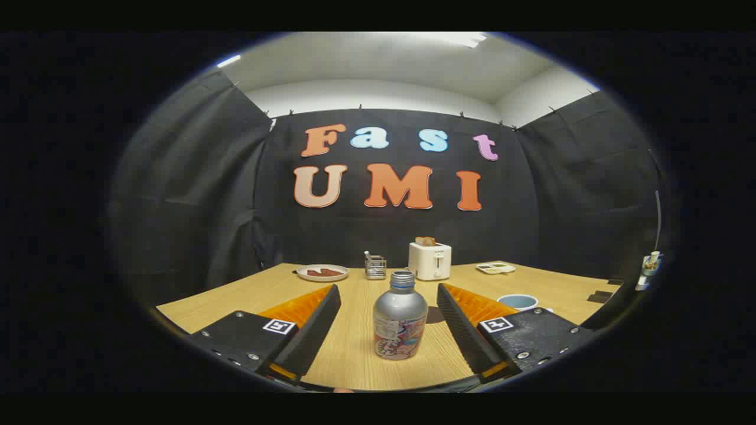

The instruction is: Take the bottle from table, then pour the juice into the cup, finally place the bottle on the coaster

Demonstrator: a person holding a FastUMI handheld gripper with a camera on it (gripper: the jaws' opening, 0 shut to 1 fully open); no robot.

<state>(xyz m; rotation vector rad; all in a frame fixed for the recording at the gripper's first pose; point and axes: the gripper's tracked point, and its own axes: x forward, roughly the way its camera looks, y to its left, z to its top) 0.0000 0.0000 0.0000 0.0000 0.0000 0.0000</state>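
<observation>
Gripper view, and the gripper [388, 319] is spread wide, one finger either side of the bottle [400, 323], neither one touching it. Clear wood shows in the gaps on both sides.

Bottle stands upright on the table [348, 354], right between the fingers [313, 330], about level with their tips. Silver body, printed label round the lower half, no cap on the neck that I can make out.

Just past the right finger sits the cup [517, 301], pale blue, rim up, partly hidden behind that finger. A flat white edge peeks out beside it, too little to say what it is.

Further back now, along the far side of the table: a plate [322, 272] off to the left with something dark reddish on it, then a small metal rack [375, 267], then a white toaster [430, 260] with bread poking out of the top, almost straight beyond the bottle. To the right of the toaster lies a flat tray [495, 268] with small pieces on it, too small to name.

Behind it all, the black cloth wall [195, 195].
</observation>
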